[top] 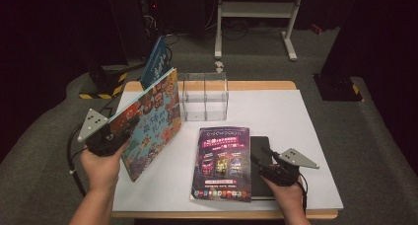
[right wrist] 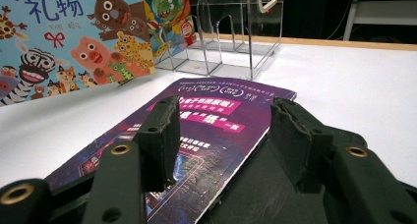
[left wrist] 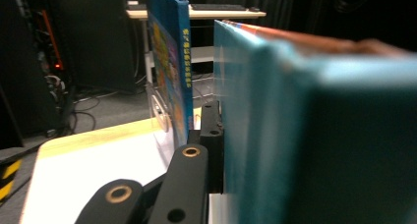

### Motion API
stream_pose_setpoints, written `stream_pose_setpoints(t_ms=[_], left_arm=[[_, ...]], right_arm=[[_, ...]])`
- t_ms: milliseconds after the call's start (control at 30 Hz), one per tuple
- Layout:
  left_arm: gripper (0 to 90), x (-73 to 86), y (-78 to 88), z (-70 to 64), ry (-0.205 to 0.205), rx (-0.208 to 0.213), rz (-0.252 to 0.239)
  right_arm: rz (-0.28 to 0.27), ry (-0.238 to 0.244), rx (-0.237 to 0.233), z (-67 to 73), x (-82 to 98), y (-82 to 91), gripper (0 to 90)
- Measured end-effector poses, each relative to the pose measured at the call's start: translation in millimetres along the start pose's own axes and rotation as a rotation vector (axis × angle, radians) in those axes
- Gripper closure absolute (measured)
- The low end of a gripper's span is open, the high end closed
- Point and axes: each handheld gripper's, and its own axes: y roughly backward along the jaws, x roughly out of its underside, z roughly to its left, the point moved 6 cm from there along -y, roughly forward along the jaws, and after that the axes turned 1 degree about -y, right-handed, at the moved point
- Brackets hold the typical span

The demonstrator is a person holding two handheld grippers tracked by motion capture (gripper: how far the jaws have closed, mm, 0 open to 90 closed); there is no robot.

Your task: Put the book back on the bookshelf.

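A colourful children's book [top: 153, 119] with cartoon animals is held tilted up off the table at the left, my left gripper [top: 129, 124] shut on its lower edge. In the left gripper view its teal spine [left wrist: 295, 135] is close and blurred, and one jaw of the left gripper [left wrist: 219, 130] presses against it. A purple magazine [top: 224, 163] lies flat at the table's front centre, partly over a black book [top: 261, 146]. My right gripper [top: 261, 158] hovers low over their shared edge. In its own view the right gripper [right wrist: 221, 126] stands open above the magazine [right wrist: 216, 106] and black book [right wrist: 265, 184], holding nothing.
A clear acrylic file holder [top: 204, 96] stands at the back centre of the white table [top: 296, 121]. A blue book [top: 156, 62] stands upright left of it, also seen as the blue book [left wrist: 172, 62] ahead of the left gripper. A white metal stand [top: 256, 10] is on the floor behind.
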Motion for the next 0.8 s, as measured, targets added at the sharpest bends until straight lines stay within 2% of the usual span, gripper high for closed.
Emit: stream_pose_setpoints(t_ms=[67, 267, 333, 367, 533, 800], left_arm=[[81.5, -0.5, -4.3, -1.3, -0.013, -0.014, -0.003], [81.4, -3.3, -21.0, -8.5, -0.013, -0.029, -0.031], [81.4, -2.9, -32.5, -12.5, -0.029, -0.044, -0.042], [81.4, -2.9, -32.5, -12.5, -0.029, -0.044, -0.042], [81.4, -1.9, -52.4, -18.7, -0.054, -0.063, -0.054], [81.4, -7.3, -77.3, -17.4, -0.046, -0.104, -0.083]], right_arm=[[-0.002, 0.000, -0.001, 0.2, -0.3, 0.5, 45.5], [-0.003, -0.001, -0.004, 0.1, -0.2, 1.7, 45.5], [-0.002, -0.003, -0.006, 0.2, -0.1, 2.0, 45.5], [-0.002, -0.003, -0.006, 0.2, -0.1, 2.0, 45.5], [-0.005, -0.003, -0.009, 0.7, -0.1, 2.8, 45.5], [-0.004, -0.002, -0.017, 2.0, -0.1, 2.4, 45.5]])
